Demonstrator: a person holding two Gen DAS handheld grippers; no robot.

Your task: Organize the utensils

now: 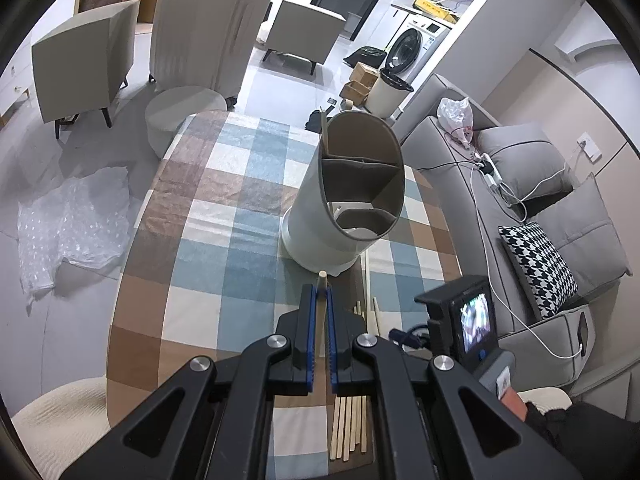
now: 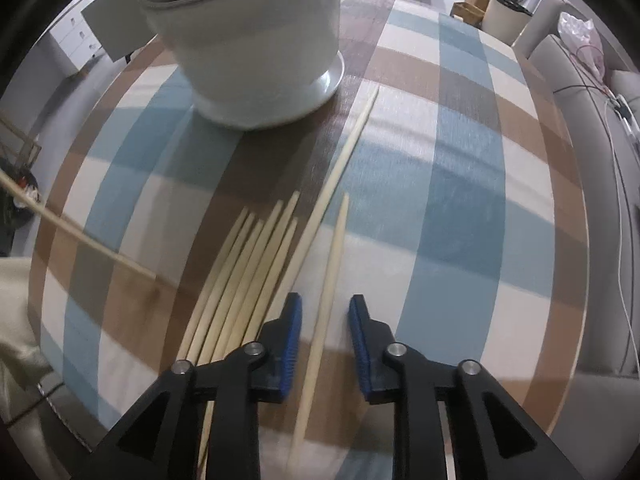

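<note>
A home: sofa (image 1: 452, 152), armchair (image 1: 84, 60), washing machine (image 1: 412, 46).

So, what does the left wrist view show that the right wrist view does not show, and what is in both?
Only the left wrist view: the left gripper shut on a single chopstick, the inside dividers of the utensil holder, and the back of the right gripper.

Only the right wrist view: the open right gripper with one loose chopstick between its jaws, untouched, and the holder's base.

Both: the utensil holder, the checked tablecloth, the bundle of chopsticks lying on it, and the grey sofa.
</note>
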